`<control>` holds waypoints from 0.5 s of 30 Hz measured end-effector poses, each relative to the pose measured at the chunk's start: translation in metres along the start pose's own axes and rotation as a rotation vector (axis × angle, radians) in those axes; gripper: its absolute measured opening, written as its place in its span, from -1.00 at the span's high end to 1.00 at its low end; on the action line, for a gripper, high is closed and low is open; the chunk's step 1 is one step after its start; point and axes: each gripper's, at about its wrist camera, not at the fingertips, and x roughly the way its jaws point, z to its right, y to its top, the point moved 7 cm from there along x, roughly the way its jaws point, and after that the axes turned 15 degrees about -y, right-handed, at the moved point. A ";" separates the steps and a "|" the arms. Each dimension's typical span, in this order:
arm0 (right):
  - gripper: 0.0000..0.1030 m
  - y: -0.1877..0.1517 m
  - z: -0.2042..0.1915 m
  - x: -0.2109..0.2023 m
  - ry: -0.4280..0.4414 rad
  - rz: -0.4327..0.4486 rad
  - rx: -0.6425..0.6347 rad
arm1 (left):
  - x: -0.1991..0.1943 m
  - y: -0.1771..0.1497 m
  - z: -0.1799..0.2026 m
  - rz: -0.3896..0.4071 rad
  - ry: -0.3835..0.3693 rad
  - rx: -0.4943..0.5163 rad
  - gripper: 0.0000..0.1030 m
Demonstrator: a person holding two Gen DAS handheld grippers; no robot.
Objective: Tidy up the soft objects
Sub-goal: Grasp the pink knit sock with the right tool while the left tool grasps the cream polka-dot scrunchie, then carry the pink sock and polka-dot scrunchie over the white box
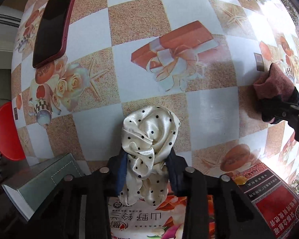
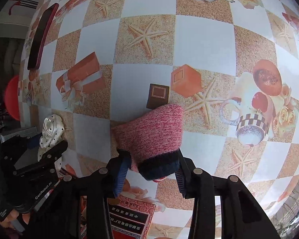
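Left tool (image 1: 147, 171) pinching cream polka-dot scarf (image 1: 147, 137), bunched on counter (image 1: 209, 107) just past printed box (image 1: 141, 219). Right tool (image 2: 151, 165) clamped on dark cuff of pink knit sock (image 2: 151, 131), resting on counter. Beyond, at far left: red-cased phone (image 1: 53, 22), face up.

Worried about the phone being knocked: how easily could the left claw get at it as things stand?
Probably not readily. The left claw is shut on the dotted scarf, so it is occupied, and the phone lies apart at the table's far left. The bare tablecloth between holds no obstacle, though.
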 end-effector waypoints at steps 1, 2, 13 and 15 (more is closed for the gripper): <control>0.28 -0.001 0.003 -0.003 0.001 0.013 0.012 | -0.003 -0.001 0.002 0.015 0.006 0.008 0.42; 0.28 -0.002 0.007 -0.007 0.002 0.025 0.025 | -0.008 -0.001 0.004 0.036 0.002 0.013 0.46; 0.28 -0.038 0.050 -0.081 0.056 0.167 0.174 | -0.090 -0.032 0.026 0.258 -0.026 0.039 0.46; 0.28 -0.045 0.057 -0.097 0.067 0.191 0.194 | -0.105 -0.039 0.026 0.290 -0.038 0.037 0.46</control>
